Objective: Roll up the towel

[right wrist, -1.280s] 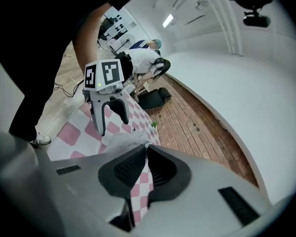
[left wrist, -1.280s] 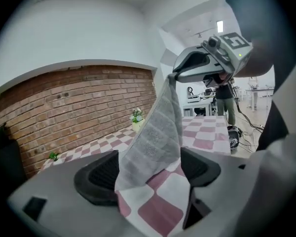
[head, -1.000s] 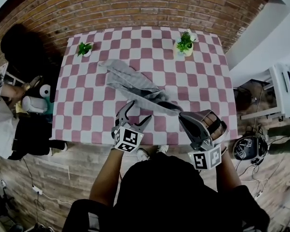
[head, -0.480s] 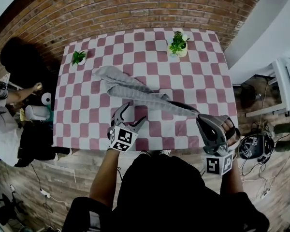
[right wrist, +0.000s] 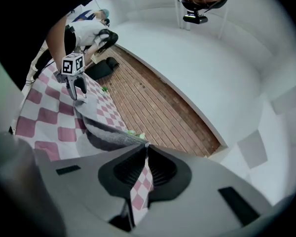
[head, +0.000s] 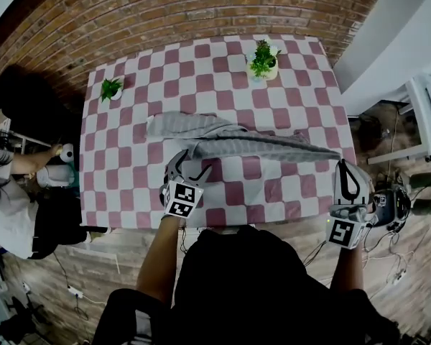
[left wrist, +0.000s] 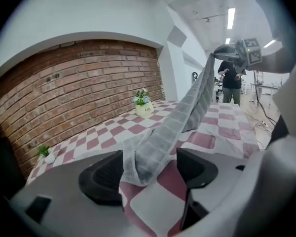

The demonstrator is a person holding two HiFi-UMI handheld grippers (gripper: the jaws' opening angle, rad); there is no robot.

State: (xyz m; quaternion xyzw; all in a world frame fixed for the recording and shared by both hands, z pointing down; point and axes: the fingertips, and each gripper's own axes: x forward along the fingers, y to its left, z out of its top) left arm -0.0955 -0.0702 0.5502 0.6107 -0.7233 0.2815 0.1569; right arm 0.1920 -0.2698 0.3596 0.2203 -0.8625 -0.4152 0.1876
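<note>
A grey towel (head: 258, 146) is pulled out in a long band across the checked table (head: 129, 192). At the table's right edge my right gripper (head: 343, 164) is shut on the towel's right corner. The right gripper view shows that corner pinched at the tips of the right gripper (right wrist: 146, 149), with the towel (right wrist: 103, 132) running off to the left gripper (right wrist: 78, 87). My left gripper (head: 192, 162) is at the towel's near left end. In its own view the left gripper (left wrist: 150, 164) has the towel (left wrist: 163, 142) between jaws that have just been closing. The towel lies against the left pad; the right pad stands apart.
Two small potted plants stand at the back of the table, one at the right (head: 262, 60) and one at the left (head: 110, 88). A brick wall (head: 201, 6) lies behind. A person (head: 7, 192) is at the left, and cables and gear (head: 384, 210) lie on the floor at the right.
My right gripper has swung out to the right with the towel's corner, drawing the bunched towel into a long band. The left gripper has come forward and down onto the towel's near end.
</note>
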